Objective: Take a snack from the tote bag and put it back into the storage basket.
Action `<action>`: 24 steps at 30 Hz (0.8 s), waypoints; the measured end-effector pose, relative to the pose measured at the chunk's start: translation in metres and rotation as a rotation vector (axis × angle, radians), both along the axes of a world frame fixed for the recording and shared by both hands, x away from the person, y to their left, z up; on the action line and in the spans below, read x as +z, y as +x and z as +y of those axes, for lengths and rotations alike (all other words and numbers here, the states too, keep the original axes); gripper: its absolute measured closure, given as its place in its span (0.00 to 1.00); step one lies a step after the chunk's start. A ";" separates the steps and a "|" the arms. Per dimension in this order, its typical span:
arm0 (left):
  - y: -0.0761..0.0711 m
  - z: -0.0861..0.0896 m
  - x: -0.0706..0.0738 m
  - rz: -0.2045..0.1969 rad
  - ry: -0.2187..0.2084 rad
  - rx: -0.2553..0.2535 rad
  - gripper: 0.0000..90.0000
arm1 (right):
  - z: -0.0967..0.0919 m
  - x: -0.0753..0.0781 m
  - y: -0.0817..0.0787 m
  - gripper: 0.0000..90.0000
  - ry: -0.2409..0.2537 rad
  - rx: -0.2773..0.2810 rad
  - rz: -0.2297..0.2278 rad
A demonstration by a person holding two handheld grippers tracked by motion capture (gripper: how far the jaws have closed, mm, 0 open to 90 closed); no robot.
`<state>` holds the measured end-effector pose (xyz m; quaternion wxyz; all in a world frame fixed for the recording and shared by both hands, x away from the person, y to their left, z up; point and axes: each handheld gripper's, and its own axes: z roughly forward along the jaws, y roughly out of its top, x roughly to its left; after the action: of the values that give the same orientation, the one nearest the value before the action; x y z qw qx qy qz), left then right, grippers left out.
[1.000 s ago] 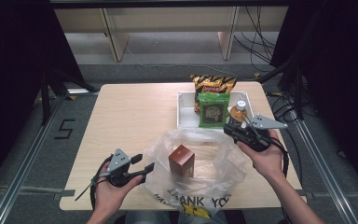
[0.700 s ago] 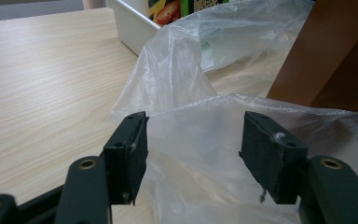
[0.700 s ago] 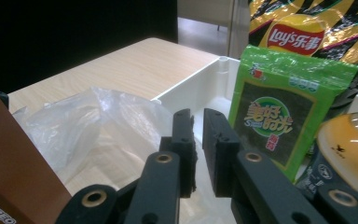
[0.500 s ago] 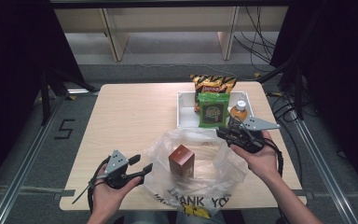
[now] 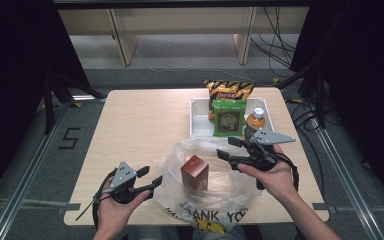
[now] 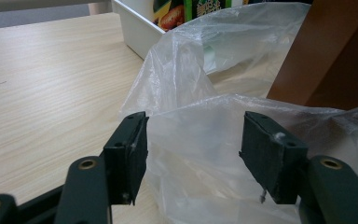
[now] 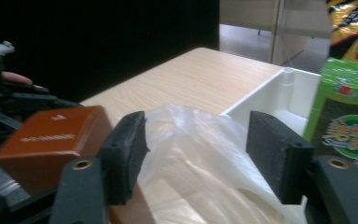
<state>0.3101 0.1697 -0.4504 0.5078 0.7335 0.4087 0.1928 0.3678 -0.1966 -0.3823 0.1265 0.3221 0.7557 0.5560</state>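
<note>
A clear plastic bag (image 5: 232, 186) printed with "THANK YOU" lies at the table's front edge, and a brown box (image 5: 195, 171) stands upright inside it. My left gripper (image 5: 151, 176) sits at the bag's left edge. In the left gripper view its jaws (image 6: 193, 140) stand open, bag film (image 6: 191, 70) lies loosely between them, and the box (image 6: 326, 51) rises at the far right. My right gripper (image 5: 225, 147) hovers over the bag's right side. Its jaws (image 7: 196, 140) have just been opening and stand apart, gripping nothing, with the bag (image 7: 191, 135) beyond them and the box (image 7: 51, 135) on the left.
A white tray (image 5: 200, 117) at the back right holds a green snack packet (image 5: 228, 118), an orange chip bag (image 5: 227, 90) and a bottle (image 5: 256, 120). The tray (image 7: 279, 93) and green packet (image 7: 349, 116) stand close to my right gripper. Bare wood stretches to the left.
My right gripper has moved left towards the box and its jaws have opened from nearly shut. The left gripper, bag and box have stayed put.
</note>
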 end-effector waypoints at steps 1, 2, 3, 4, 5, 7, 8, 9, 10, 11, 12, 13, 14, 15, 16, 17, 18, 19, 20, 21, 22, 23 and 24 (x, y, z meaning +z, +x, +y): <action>0.000 0.000 0.000 0.002 0.000 -0.003 0.45 | 0.002 0.000 0.000 0.39 -0.001 0.006 -0.013; -0.001 0.000 0.000 -0.004 0.005 -0.008 0.45 | 0.005 0.001 -0.002 0.38 0.010 0.009 -0.008; -0.001 0.000 0.000 -0.008 0.004 -0.013 0.45 | 0.008 0.001 -0.005 0.37 0.017 0.023 0.002; -0.002 0.000 0.000 -0.007 0.009 -0.014 0.45 | 0.010 0.000 -0.005 0.36 0.014 0.037 -0.018; -0.002 -0.001 -0.001 -0.002 -0.004 -0.014 0.45 | 0.013 0.001 -0.007 0.35 0.021 0.039 -0.003; -0.003 -0.002 0.000 -0.001 -0.007 -0.010 0.45 | 0.017 0.002 -0.010 0.34 0.018 0.044 -0.013; -0.002 -0.002 0.000 -0.012 0.005 -0.021 0.45 | 0.020 0.003 -0.013 0.33 0.038 0.051 -0.001; -0.003 -0.003 0.001 -0.009 -0.002 -0.018 0.45 | 0.021 0.003 -0.014 0.32 0.029 0.045 -0.013; -0.003 -0.004 0.001 -0.008 -0.005 -0.018 0.45 | 0.023 0.005 -0.016 0.32 0.038 0.050 -0.005; -0.003 -0.004 0.001 -0.011 0.002 -0.019 0.45 | 0.025 0.006 -0.018 0.32 0.053 0.063 -0.011; -0.003 -0.004 0.001 -0.010 0.011 -0.017 0.45 | 0.025 0.007 -0.020 0.32 0.037 0.056 -0.024; -0.004 -0.006 0.001 -0.005 -0.003 -0.014 0.45 | 0.027 0.008 -0.022 0.32 0.059 0.067 -0.003; -0.004 -0.006 0.001 -0.004 0.004 -0.015 0.45 | 0.027 0.009 -0.023 0.32 0.048 0.068 -0.006; -0.004 -0.006 0.001 -0.003 0.003 -0.014 0.45 | 0.029 0.010 -0.024 0.32 0.060 0.067 -0.001; -0.004 -0.006 0.001 -0.006 0.008 -0.016 0.45 | 0.029 0.010 -0.023 0.32 0.047 0.081 -0.034; -0.004 -0.006 0.001 -0.008 0.014 -0.021 0.45 | 0.031 0.010 -0.024 0.32 0.056 0.077 -0.014; -0.003 -0.006 0.001 -0.012 0.011 -0.026 0.45 | 0.033 0.010 -0.026 0.31 0.058 0.089 -0.017; -0.004 -0.006 0.000 -0.008 0.007 -0.023 0.45 | 0.034 0.009 -0.026 0.31 0.052 0.084 -0.018; -0.004 -0.006 0.000 -0.008 0.010 -0.024 0.45 | 0.036 0.009 -0.028 0.31 0.056 0.094 -0.015; -0.004 -0.006 0.000 -0.008 0.009 -0.024 0.45 | 0.038 0.009 -0.028 0.31 0.047 0.089 -0.022; -0.004 -0.006 0.000 -0.008 0.008 -0.024 0.45 | 0.039 0.009 -0.029 0.30 0.048 0.098 -0.018; -0.004 -0.007 0.000 -0.008 0.009 -0.024 0.45 | 0.041 0.008 -0.029 0.30 0.038 0.100 -0.016; -0.004 -0.007 0.000 -0.008 0.009 -0.024 0.45 | 0.043 0.008 -0.030 0.29 0.040 0.104 -0.015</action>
<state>0.3063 0.1630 -0.4503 0.5085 0.7397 0.3971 0.1913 0.3380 -0.1534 -0.3744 0.0967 0.2807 0.7592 0.5792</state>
